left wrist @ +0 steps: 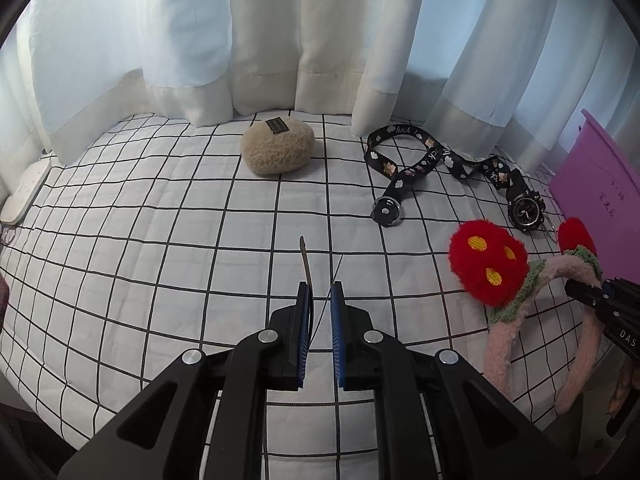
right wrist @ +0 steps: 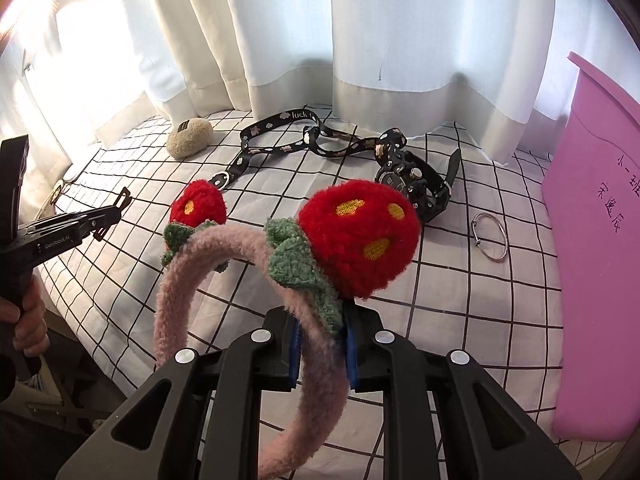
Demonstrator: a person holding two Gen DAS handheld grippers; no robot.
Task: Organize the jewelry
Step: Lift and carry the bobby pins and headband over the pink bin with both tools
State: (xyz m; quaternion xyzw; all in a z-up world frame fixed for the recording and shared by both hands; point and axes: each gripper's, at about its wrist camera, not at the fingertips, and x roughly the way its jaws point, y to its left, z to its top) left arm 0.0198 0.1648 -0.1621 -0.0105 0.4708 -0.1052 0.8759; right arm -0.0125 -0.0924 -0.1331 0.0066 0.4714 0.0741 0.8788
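My right gripper [right wrist: 322, 344] is shut on a fuzzy pink headband [right wrist: 320, 364] with two red strawberry pompoms [right wrist: 358, 236] and holds it above the checked bed sheet [right wrist: 460, 304]. The headband also shows at the right in the left wrist view [left wrist: 504, 356]. My left gripper [left wrist: 320, 300] hovers over the sheet with its jaws slightly apart; a thin dark strip [left wrist: 305, 258] sticks up along its left finger. A black watch [right wrist: 416, 188], a black patterned lanyard [right wrist: 280, 136] and a silver bangle [right wrist: 490, 236] lie on the sheet.
A pink box [right wrist: 600, 240] stands at the right edge. A beige fluffy pouch [left wrist: 278, 148] lies near the white curtains [left wrist: 260, 40] at the back. A white device [left wrist: 24, 192] lies at the far left. The bed edge runs along the front.
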